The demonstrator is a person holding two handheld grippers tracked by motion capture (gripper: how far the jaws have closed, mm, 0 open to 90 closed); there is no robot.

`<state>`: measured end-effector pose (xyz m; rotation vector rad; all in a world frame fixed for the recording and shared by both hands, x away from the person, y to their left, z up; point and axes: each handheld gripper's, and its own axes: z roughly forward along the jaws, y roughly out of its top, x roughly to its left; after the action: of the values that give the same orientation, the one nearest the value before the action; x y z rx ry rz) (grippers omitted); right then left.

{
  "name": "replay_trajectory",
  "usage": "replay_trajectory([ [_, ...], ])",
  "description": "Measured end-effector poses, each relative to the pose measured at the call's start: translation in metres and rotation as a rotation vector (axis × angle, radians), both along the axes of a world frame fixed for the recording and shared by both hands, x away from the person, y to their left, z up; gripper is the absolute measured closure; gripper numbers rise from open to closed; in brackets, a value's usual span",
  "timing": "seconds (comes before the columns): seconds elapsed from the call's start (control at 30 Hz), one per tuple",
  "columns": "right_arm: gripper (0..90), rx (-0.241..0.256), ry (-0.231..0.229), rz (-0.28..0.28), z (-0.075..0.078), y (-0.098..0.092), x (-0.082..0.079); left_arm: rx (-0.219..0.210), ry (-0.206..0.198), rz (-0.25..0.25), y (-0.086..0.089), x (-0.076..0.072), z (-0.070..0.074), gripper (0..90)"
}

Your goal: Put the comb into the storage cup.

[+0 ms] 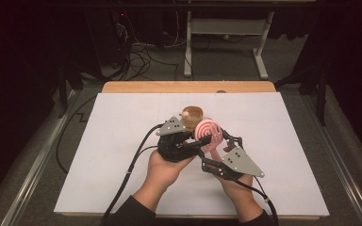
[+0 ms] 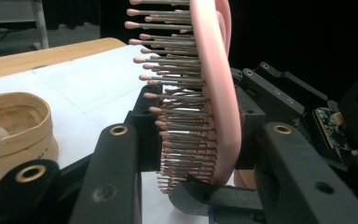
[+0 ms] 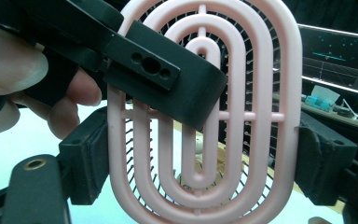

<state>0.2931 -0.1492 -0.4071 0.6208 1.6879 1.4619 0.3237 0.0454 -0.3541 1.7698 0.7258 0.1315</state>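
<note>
A pink oval hairbrush (image 1: 209, 133) with ring-shaped slots is held upright over the middle of the white board. My left gripper (image 1: 204, 139) is shut on it from the left. In the left gripper view (image 2: 196, 130) one pad meets the bristle tips (image 2: 168, 116) and the other presses the back. My right gripper (image 1: 217, 149) is shut on the brush from the right. In the right gripper view (image 3: 205, 158) its pads clamp the two long edges of the brush (image 3: 261, 116), and a left jaw crosses the brush's back.
A tan round cup (image 1: 192, 113) with something pale inside stands just behind the grippers, also at the left (image 2: 14, 126). The white board (image 1: 122, 141) covers a wooden table (image 1: 188, 87). Cables and table legs (image 1: 187, 52) lie beyond it.
</note>
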Motion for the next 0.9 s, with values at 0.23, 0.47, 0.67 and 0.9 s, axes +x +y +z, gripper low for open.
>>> replay_trajectory([
  [0.23, 19.8, 0.007, -0.004, 0.005, 0.0003, -0.0001, -0.0003, 0.0, -0.007, 0.001, -0.0001, -0.0008, 0.0014, 62.2],
  [0.47, 19.3, 0.006, 0.005, 0.018, 0.0, -0.0007, 0.0014, 0.0, -0.008, 0.001, -0.0007, -0.0007, 0.0013, 62.6],
  [0.67, 15.7, -0.014, 0.015, 0.024, -0.0016, 0.0, 0.0038, 0.004, -0.015, -0.006, -0.0017, -0.0012, 0.0018, 62.7],
  [0.9, 10.3, -0.015, 0.043, 0.03, -0.0024, 0.0002, 0.0061, 0.006, -0.029, 0.0, -0.0016, -0.0011, 0.0044, 62.9],
])
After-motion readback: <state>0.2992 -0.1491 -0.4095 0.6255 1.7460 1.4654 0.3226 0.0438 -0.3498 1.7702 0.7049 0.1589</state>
